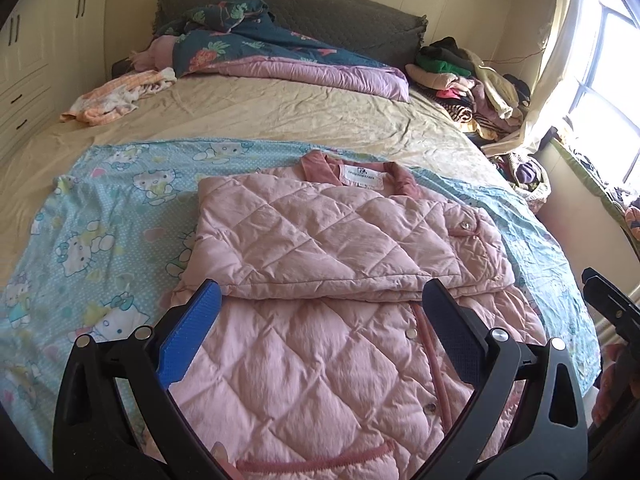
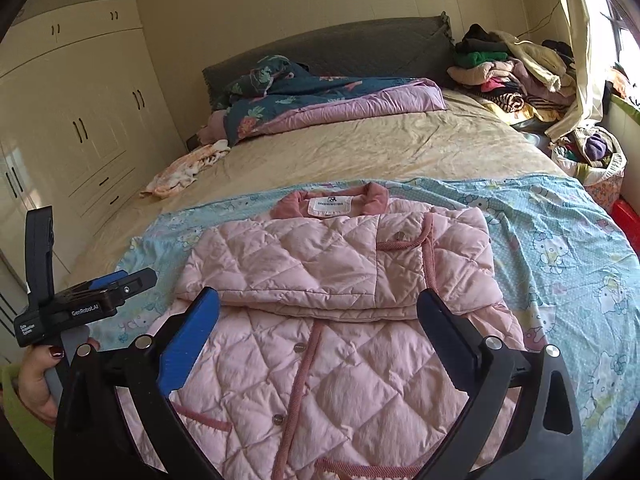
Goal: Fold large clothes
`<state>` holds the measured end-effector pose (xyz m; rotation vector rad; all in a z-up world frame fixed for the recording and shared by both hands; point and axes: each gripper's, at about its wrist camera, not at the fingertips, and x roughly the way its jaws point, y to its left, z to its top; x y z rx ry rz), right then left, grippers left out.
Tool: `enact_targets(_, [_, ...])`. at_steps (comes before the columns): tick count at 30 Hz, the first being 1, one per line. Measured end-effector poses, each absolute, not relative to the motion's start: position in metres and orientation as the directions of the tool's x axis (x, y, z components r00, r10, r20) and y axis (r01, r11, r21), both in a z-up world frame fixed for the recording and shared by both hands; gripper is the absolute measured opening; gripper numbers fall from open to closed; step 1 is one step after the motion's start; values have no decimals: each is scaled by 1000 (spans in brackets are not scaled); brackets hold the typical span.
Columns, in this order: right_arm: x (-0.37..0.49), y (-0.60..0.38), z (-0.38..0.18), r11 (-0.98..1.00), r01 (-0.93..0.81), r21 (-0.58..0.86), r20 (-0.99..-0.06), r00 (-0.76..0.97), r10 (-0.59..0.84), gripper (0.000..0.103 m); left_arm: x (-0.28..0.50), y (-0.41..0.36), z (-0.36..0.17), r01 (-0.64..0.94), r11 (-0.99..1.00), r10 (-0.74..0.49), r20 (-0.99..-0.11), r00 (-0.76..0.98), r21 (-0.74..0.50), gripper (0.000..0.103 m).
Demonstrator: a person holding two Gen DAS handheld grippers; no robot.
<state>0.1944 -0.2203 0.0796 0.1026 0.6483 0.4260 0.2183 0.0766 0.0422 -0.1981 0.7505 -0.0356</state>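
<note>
jacket: the pink quilted jacket (image 1: pixel 340 264) is lying front-up on the cartoon-cat sheet (image 1: pixel 100 216), filling the middle and lower part of both views, with its collar (image 2: pixel 332 200) pointing toward the top of the frame

fold so far: both sleeves look like they're sitting folded across the chest, making a thick band over the upper half; the lower half with the snaps is lying flat and unfolded at the bottom of the frame

left hand-held gripper (image 1: pixel 320 312): hanging above the jacket's lower half with jaws spread wide, nothing between them, not touching the fabric as far as I can tell

right hand-held gripper (image 2: pixel 320 320): same deal, fully released and empty, hovering over the jacket's middle

step in hand: my guess is we're sitting between folds, sleeves done, body fold not started yet

next move: probably calling for both grippers dropping toward the hem near the bottom edge of the frame, pinching it at two corners and bringing it up toward the collar

watch out: puffy quilting is likely springing back, so the grip is needing a decent bite of fabric
</note>
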Motion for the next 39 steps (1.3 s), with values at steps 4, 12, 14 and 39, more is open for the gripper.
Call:
enact_targets(4, [173, -227, 89, 912, -356, 202, -544, 734, 407, 98, 199, 79, 49, -41, 982, -92, -657, 749, -183, 95])
enact_targets(12, [138, -246, 80, 927, -336, 165, -540, 756, 370, 99, 161, 88, 39, -61, 984, -63, -645, 761, -169, 95])
enact_targets(14, [132, -251, 73, 932, -325, 159, -547, 757, 357, 99, 153, 91, 33, -72, 984, -51, -648, 759, -162, 95])
enact_targets(39, [93, -309, -19, 973, -215, 89, -686, 695, 216, 99, 87, 108, -45, -115, 988, 5, -735, 678, -99, 95])
